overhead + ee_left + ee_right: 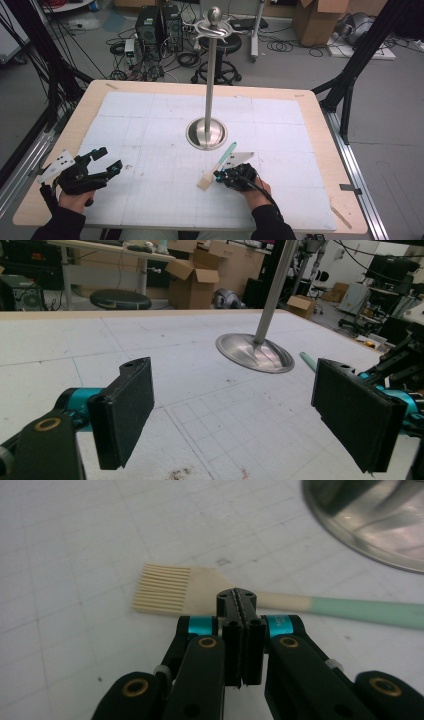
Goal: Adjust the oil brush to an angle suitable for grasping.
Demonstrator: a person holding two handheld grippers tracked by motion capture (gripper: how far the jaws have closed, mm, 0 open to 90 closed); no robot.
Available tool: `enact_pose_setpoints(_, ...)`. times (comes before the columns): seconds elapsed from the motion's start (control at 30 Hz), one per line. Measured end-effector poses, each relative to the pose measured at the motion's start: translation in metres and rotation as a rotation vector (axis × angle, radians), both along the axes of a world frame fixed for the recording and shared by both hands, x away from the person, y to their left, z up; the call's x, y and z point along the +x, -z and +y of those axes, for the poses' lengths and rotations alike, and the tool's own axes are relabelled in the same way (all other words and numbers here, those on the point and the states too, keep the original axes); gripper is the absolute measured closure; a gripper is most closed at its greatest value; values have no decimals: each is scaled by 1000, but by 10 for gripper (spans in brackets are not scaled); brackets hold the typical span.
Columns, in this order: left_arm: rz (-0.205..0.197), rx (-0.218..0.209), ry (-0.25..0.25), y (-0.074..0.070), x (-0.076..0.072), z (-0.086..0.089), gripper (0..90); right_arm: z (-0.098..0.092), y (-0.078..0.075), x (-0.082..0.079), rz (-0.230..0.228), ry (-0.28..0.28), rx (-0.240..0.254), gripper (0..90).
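Note:
A brush (pixel 226 154) with cream bristles and a mint-green handle lies flat on the white mat, its handle pointing toward the metal stand's base (pixel 206 134). My right gripper (pixel 218 175) is shut, jaws pressed together with nothing between them. Its tip sits at the brush's neck (pixel 210 582), hiding part of it in the right gripper view (pixel 236 597); I cannot tell whether it touches. My left gripper (pixel 111 159) rests at the table's front left, jaws wide open and empty (pixel 240 410). The handle's end (pixel 307 360) shows beside the stand base (pixel 255 352).
A tall metal pole (pixel 211 75) rises from the round base near the mat's middle, topped by a ball and curved hooks (pixel 214 25). The wooden table edge (pixel 320 125) frames the mat. Stools, boxes and cables lie on the floor beyond.

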State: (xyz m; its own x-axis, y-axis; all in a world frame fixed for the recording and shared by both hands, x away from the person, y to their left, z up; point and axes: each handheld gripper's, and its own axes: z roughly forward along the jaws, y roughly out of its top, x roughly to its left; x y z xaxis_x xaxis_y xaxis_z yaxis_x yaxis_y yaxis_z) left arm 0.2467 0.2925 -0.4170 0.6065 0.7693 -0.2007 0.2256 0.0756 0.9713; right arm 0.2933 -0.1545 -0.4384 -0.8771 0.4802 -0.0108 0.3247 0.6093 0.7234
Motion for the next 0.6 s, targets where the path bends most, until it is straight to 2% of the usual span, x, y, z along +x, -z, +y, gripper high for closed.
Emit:
enact_pose_setpoints(0.1,1,-4,0,0,0,0,176,6,3,0,0,-8,-11,898)
enact_pose_setpoints(0.27,2,-5,1,0,0,0,176,16,4,0,18,-15,15,898)
enact_pose_setpoints(0.33,2,-5,1,0,0,0,176,25,4,-2,21,-36,9,898)
enact_pose_setpoints(0.37,2,-6,1,0,0,0,176,36,4,-3,18,-50,8,898)
enact_pose_setpoints(0.5,3,-7,2,0,0,0,175,51,4,0,27,-37,15,898)
enact_pose_setpoints(0.57,2,-6,4,0,1,0,175,52,5,1,19,-38,17,897)
enact_pose_setpoints(0.6,2,-6,4,0,1,0,176,55,5,0,31,-28,22,897)
